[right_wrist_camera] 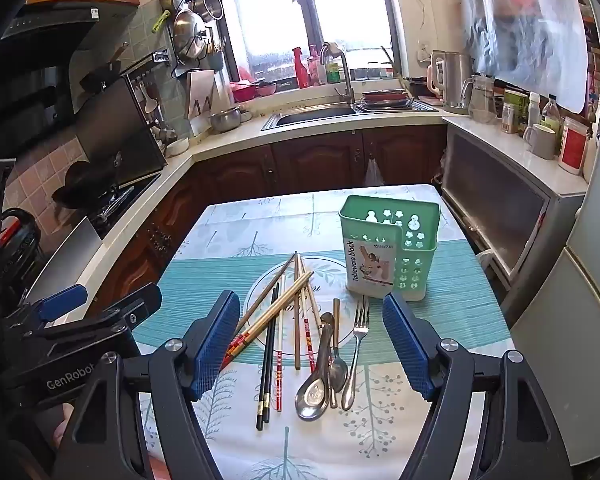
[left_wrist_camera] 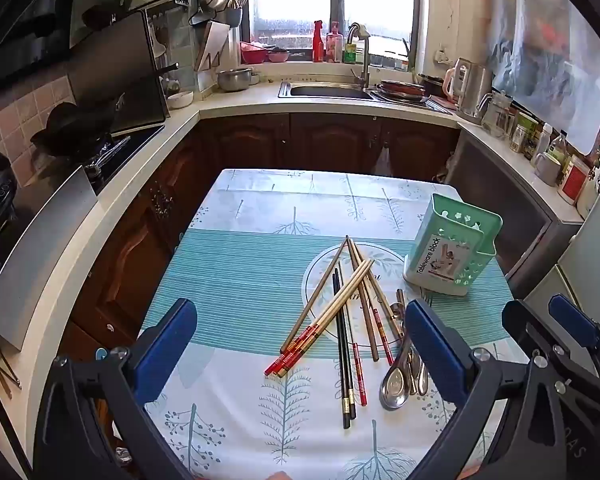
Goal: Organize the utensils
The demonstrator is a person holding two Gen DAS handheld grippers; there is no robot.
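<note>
Several chopsticks (left_wrist_camera: pixel 340 312) (right_wrist_camera: pixel 284 316) lie crossed in a loose pile on the patterned tablecloth (left_wrist_camera: pixel 236 280) (right_wrist_camera: pixel 204 248). Right of them rest metal spoons (left_wrist_camera: pixel 400 376) (right_wrist_camera: pixel 320 376) and a fork (right_wrist_camera: pixel 356 344). A green utensil holder (left_wrist_camera: pixel 452 248) (right_wrist_camera: pixel 392 244) labelled "Tableware block" stands upright at the far right of the table. My left gripper (left_wrist_camera: pixel 312 348) hovers open above the pile, nothing between its blue pads. My right gripper (right_wrist_camera: pixel 312 340) is open too, over the spoons and chopsticks, holding nothing. The right gripper's fingers (left_wrist_camera: pixel 568 320) show at the right edge of the left wrist view.
Kitchen counters wrap around the table: a stove with a wok (left_wrist_camera: pixel 80 128) on the left, a sink (left_wrist_camera: pixel 332 90) (right_wrist_camera: pixel 316 114) under the window, and a kettle (right_wrist_camera: pixel 456 80), jars and a mug (right_wrist_camera: pixel 540 140) on the right counter. A fridge (right_wrist_camera: pixel 588 280) stands at far right.
</note>
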